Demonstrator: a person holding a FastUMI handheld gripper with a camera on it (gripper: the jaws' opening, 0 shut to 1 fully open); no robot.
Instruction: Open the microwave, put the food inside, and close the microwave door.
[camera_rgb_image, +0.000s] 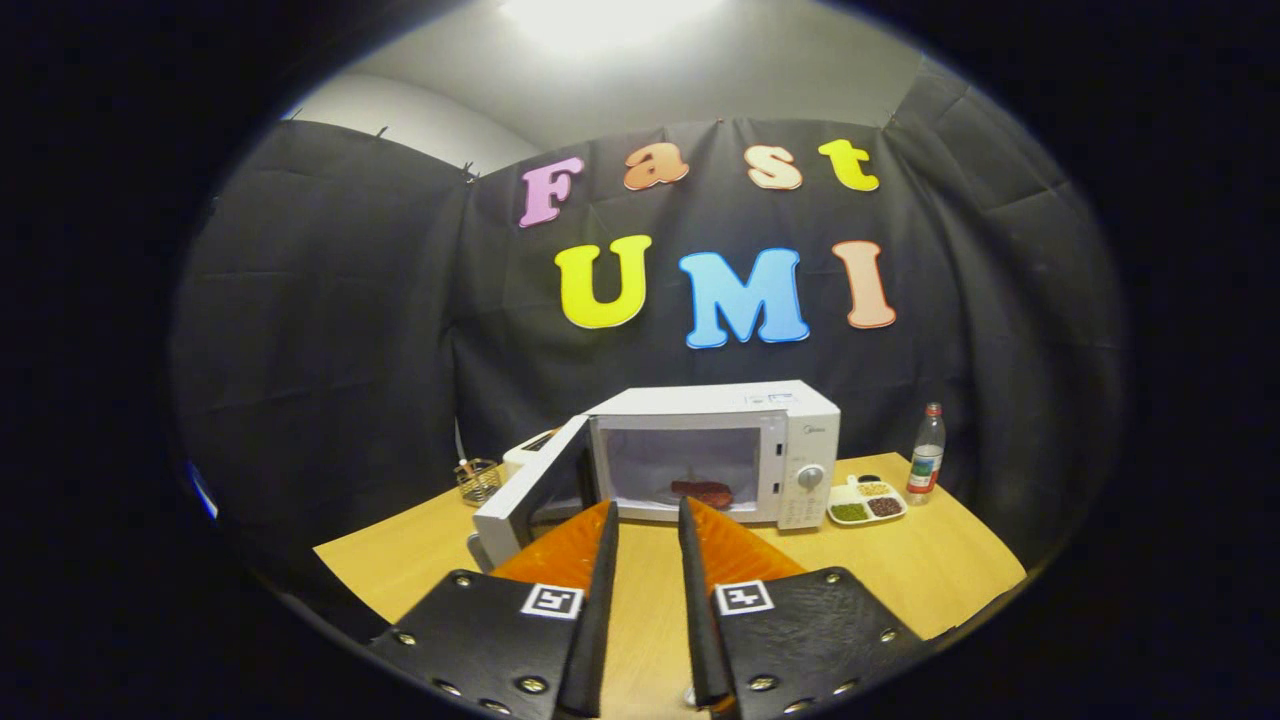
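A white microwave (790, 440) stands at the back of the wooden table (950, 570). Its door (525, 490) is swung open to the left. A reddish-brown piece of food (703, 492) lies inside the lit cavity. My gripper (648, 512) hovers over the table in front of the microwave, its fingers open with a narrow gap and nothing between them. The left fingertip sits close to the open door's lower edge, and the food lies beyond the fingertips.
A white divided tray (866, 501) with several foods sits right of the microwave, and a clear bottle (926, 455) with a red cap stands beside it. A small wire basket (479, 481) and a white appliance (530, 448) are left of the door.
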